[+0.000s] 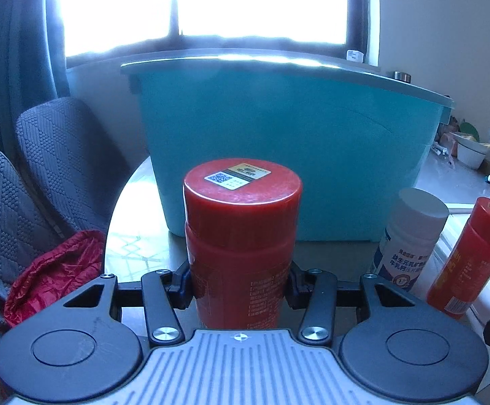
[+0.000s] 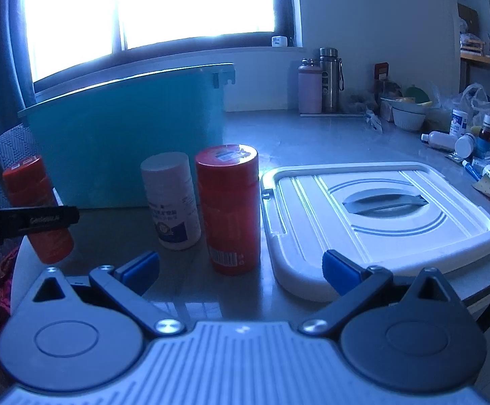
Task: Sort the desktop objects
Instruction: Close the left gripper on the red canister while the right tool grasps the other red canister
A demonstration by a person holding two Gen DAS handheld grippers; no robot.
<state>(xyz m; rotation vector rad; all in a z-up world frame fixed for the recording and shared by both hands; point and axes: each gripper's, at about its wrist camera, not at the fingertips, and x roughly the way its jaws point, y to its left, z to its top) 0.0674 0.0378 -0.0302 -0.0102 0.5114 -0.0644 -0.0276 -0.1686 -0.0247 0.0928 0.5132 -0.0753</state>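
Note:
My left gripper [image 1: 239, 287] is shut on a red bottle [image 1: 241, 229] and holds it upright in front of the teal bin [image 1: 312, 135]. The right wrist view shows the same red bottle [image 2: 37, 209] at far left, held by the left gripper's finger [image 2: 42, 221]. My right gripper [image 2: 241, 271] is open and empty, just short of a second red bottle [image 2: 229, 209] that stands on the table. A white bottle [image 2: 172, 202] stands beside it; both also show in the left wrist view, the white bottle [image 1: 410, 236] and the second red bottle [image 1: 470, 256].
A white bin lid [image 2: 379, 216] lies flat to the right of the bottles. Flasks [image 2: 329, 81], bowls [image 2: 408, 114] and several small medicine bottles [image 2: 474, 145] crowd the far right of the table. Grey chairs [image 1: 52, 155] and a red cloth [image 1: 56, 273] are to the left.

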